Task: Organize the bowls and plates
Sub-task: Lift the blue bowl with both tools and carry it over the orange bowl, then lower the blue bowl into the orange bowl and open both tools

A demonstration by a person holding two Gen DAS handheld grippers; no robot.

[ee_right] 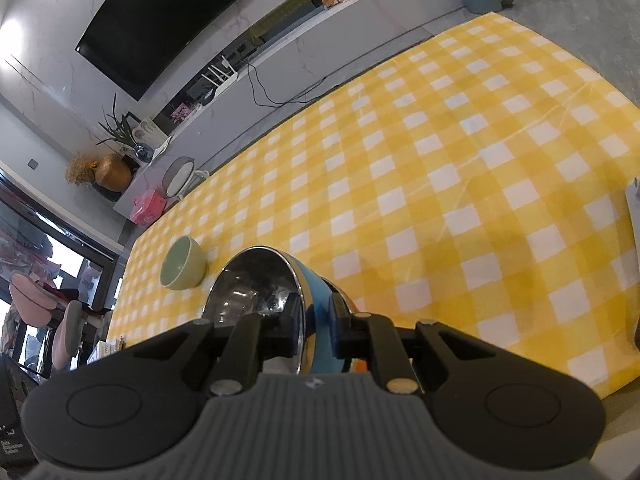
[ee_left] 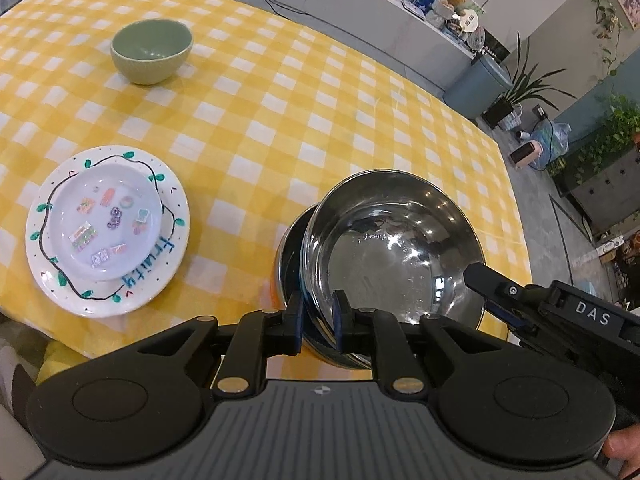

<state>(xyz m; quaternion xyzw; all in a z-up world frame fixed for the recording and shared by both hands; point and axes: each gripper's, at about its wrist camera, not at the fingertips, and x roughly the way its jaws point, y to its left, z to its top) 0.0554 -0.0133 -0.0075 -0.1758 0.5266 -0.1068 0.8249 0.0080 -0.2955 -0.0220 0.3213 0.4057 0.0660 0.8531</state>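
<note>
We have both tongs clenched on one steel bowl [ee_left: 394,252]: the left tongs [ee_left: 318,314] pinch its near rim, the right tongs [ee_right: 318,322] grip its blue-sided wall. We judge the two-sided hold steadies it for nesting into the second steel bowl [ee_left: 290,256] beneath, near the counter's [ee_left: 280,120] front edge. All bowls look empty. The small plate [ee_left: 106,224] already sits in the leaf-rimmed plate [ee_left: 48,276] at front left; the green bowl [ee_left: 151,50] stands apart farther back.

The left gripper [ee_left: 317,320] pinches the near rim of a steel bowl [ee_left: 394,248]. The right gripper [ee_right: 318,330] clamps the same bowl's right rim.
</note>
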